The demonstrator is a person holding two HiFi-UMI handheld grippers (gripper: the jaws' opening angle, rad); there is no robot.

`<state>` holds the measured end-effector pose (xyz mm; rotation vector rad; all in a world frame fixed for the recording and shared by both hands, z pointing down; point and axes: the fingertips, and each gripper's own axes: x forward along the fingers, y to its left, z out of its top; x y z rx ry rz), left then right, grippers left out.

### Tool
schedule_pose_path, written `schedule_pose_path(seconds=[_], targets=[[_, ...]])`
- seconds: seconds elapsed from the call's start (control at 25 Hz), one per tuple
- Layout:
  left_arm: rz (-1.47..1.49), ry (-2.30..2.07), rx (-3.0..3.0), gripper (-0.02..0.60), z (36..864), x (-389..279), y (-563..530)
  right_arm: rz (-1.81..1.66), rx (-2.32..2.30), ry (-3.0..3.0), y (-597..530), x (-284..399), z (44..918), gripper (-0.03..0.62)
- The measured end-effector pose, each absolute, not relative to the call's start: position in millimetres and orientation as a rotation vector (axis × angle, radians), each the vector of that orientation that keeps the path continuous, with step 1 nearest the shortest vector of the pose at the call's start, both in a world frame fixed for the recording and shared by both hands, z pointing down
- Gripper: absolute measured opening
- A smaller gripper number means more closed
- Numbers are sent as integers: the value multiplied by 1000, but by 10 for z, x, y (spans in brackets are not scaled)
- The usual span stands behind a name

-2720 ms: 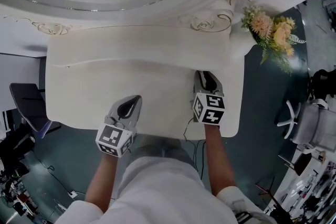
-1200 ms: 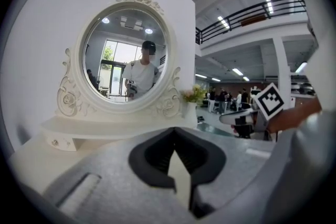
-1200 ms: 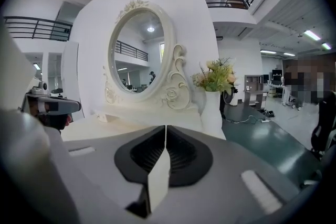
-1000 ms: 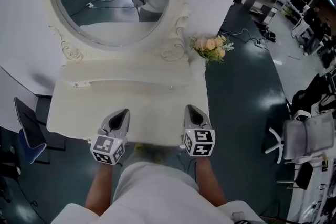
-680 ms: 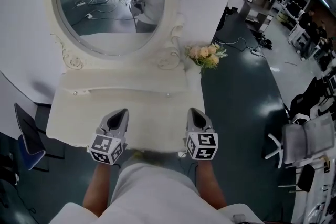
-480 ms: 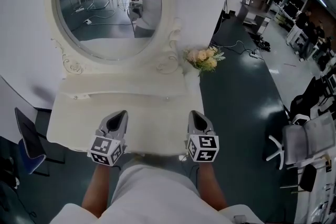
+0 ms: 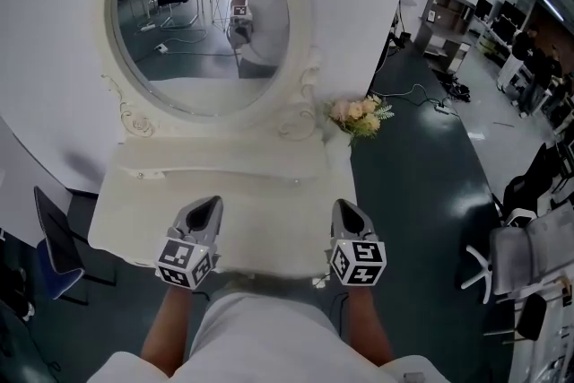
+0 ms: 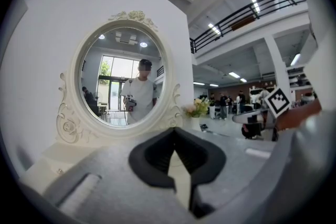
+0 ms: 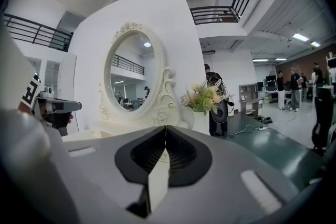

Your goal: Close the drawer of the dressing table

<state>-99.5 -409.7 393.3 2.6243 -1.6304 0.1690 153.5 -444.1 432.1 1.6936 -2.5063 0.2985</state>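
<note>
hovering over the near edge of the dressing table (image 7: 260, 193) with the left gripper (image 7: 204, 213) and right gripper (image 7: 348, 216), both aimed at 12 o'clock, jaws of each pressed together on nothing. no sight of the drawer from above: presumably under the tabletop rim at 6 o'clock of the fingertips, long axis 9 to 3, equally near either gripper. nothing seen jutting past that rim, so fits a drawer pushed home or merely hidden. at 12, oval mirror (image 7: 202, 22); at 1, flowers (image 7: 359, 114), well clear.
</note>
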Motion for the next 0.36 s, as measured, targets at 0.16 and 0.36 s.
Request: schedule_pose_path(seconds=[0.16,0.36], targets=[[167,-1652,2608,-2,3946,-1072,-4083,272,1668,-2492,-4462,1470,4349,3],[182,-1657,2596,-2,4000,-1216,-4092,251,1635,-2494,-4470,1334,4371,3]])
